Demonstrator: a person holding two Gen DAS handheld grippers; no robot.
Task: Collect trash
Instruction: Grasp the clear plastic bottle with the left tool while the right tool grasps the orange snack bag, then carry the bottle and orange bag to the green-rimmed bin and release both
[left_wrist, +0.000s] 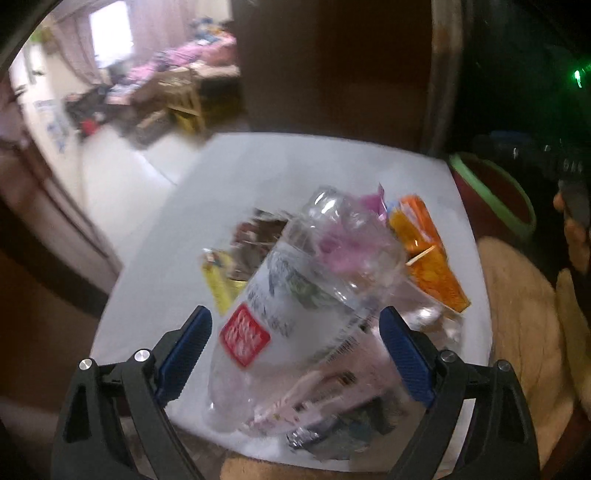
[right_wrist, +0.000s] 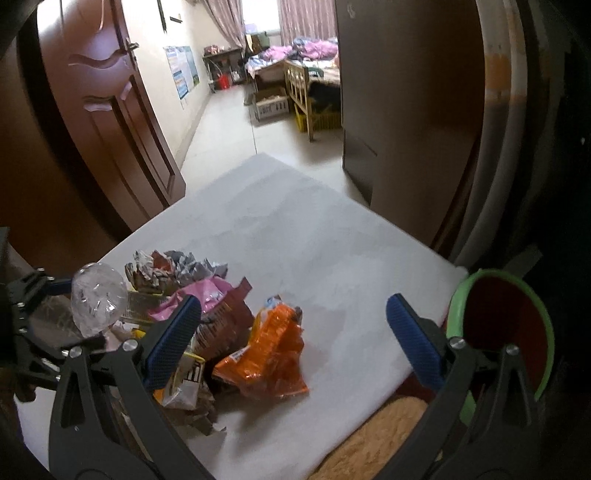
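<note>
Bottle (left_wrist: 306, 314) sits between spread left hand-held gripper (left_wrist: 295, 354), not pinched; right hand-held gripper (right_wrist: 295, 339) spread, empty; wrappers (right_wrist: 266, 350) uncollected on desk (right_wrist: 314, 240).

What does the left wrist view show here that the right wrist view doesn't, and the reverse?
Left wrist only: the clear plastic bottle's white label with a red square, seen lengthwise between the open left gripper's blue pads, which do not visibly press it.

Right wrist only: the open right gripper with nothing between its fingers, the crumpled silver-grey wrapper, and the brown panelled door.

Both: the bottle, the orange snack bag, the pink wrapper, the white tabletop, the green-rimmed red bin and the far bedroom.
</note>
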